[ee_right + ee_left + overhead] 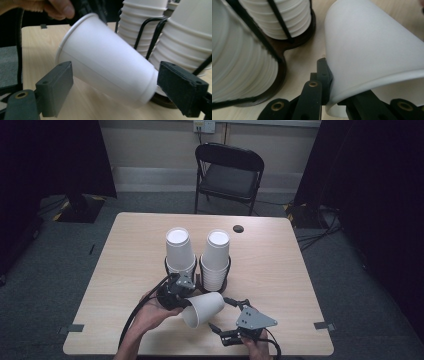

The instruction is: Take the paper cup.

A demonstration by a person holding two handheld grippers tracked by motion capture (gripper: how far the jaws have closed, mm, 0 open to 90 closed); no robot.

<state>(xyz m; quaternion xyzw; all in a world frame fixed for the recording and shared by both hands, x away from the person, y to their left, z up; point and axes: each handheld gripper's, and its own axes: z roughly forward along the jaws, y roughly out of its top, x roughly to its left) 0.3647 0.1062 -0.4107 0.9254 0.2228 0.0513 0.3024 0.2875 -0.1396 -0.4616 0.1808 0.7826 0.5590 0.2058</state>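
Our left tongs [186,295] are pinching the rim of a single white paper cup [202,308] — one jaw inside the mouth, one outside, as the left gripper view shows at the cup's edge [329,82]. The cup hangs tilted above the desk [125,270], its mouth toward us and its base pointing away, just in front of the black wire cup holder [200,279]. Our right tongs [227,312] stand spread wide on either side of the cup's body; in the right gripper view the pads [56,87] flank it without pressing on it.

Behind the holder's near rail rise two stacks of nested cups, the left stack [179,250] and the right stack [216,257], each seated in its own ring. Beyond the holder, past the far edge of the desk, stands a folding chair [227,175].

We judge that the step in hand is a handover, or a two-handed steadying, of the freed cup. The next move calls for bringing the right tongs squarely round the cup wall and closing gently — paper crushes easily — before the left tongs let go of the rim.
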